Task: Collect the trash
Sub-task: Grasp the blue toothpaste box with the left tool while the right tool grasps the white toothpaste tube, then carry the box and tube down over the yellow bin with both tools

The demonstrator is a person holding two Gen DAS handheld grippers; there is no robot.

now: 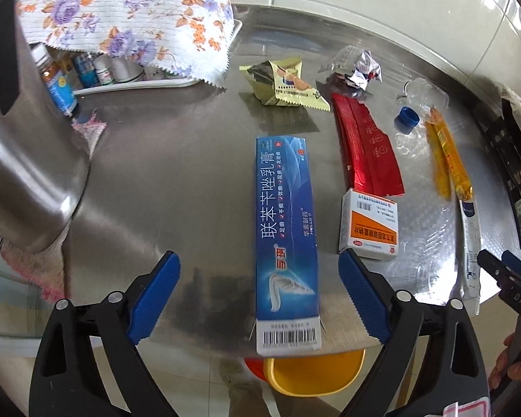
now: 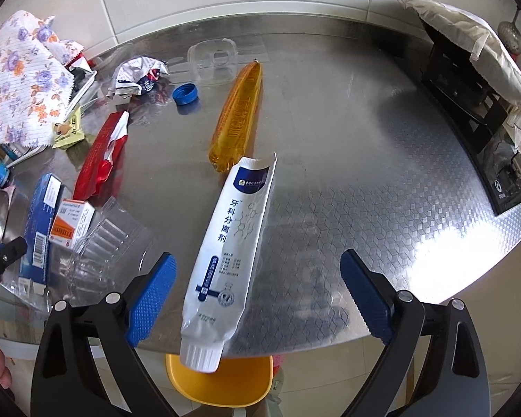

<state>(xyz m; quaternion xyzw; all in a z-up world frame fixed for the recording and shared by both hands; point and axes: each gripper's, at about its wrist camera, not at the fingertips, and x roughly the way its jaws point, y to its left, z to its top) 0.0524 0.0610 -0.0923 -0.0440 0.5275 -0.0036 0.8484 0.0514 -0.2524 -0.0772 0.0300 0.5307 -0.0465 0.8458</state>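
Note:
Trash lies scattered on a steel table (image 1: 177, 180). In the left wrist view a long blue carton (image 1: 286, 243) lies lengthwise between the open jaws of my left gripper (image 1: 258, 264), its barcode end over the table edge. Beyond are a small orange-and-white box (image 1: 370, 229), a red packet (image 1: 366, 146), a yellow wrapper (image 1: 288, 83), a blue cap (image 1: 407, 117) and an orange sleeve (image 1: 448, 160). In the right wrist view a white tube (image 2: 225, 243) lies between the open jaws of my right gripper (image 2: 258, 267), cap over the edge. The orange sleeve (image 2: 238, 111) lies past it.
A floral cloth (image 1: 128, 17) covers a tray of bottles at the left. A steel pot (image 1: 27, 160) stands near left. A black stove (image 2: 476, 121) with a cloth sits at the right. A yellow bin (image 1: 316, 371) is below the table edge. Clear plastic packaging (image 2: 104, 243) lies left of the tube.

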